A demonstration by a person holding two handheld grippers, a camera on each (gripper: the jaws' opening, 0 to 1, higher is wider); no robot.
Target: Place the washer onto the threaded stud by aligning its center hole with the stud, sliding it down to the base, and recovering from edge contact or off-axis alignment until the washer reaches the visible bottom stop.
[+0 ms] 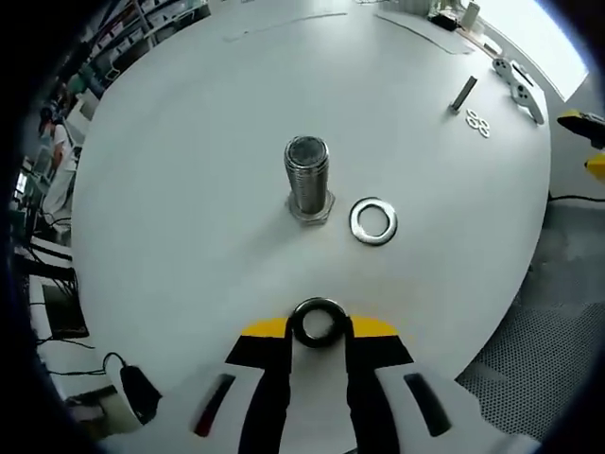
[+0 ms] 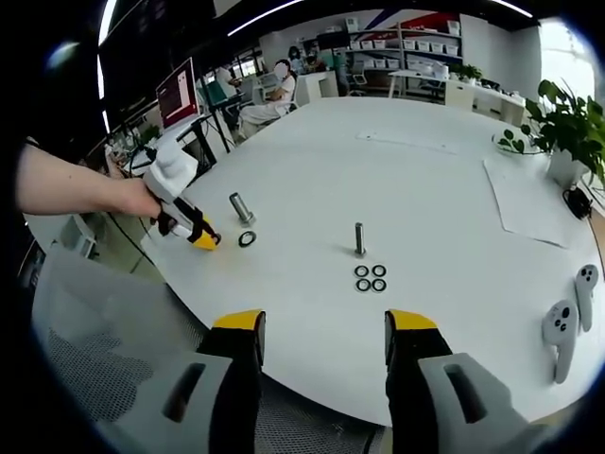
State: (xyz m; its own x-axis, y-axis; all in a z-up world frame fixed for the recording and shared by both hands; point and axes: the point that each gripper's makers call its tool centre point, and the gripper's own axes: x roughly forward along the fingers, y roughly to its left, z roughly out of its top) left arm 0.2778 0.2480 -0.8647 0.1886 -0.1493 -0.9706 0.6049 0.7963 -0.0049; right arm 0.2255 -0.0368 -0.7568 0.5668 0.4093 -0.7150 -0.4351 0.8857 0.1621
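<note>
- The left tool (image 1: 319, 326) pinches a dark steel ring washer (image 1: 318, 322) between its yellow-tipped jaws, near the round white bench's (image 1: 189, 189) 6 o'clock edge.
- The thick threaded steel stud (image 1: 308, 176) stands upright on its hex base at 12 o'clock from that washer, open bench all around.
- A second shiny flat washer (image 1: 372, 220) lies just beside the base, at 3 o'clock.
- The right tool (image 2: 323, 342) hangs wide apart, empty, over the bench edge.

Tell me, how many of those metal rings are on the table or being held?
6: one in the left tongs, one beside the big stud, four clustered by the thin stud.
</note>
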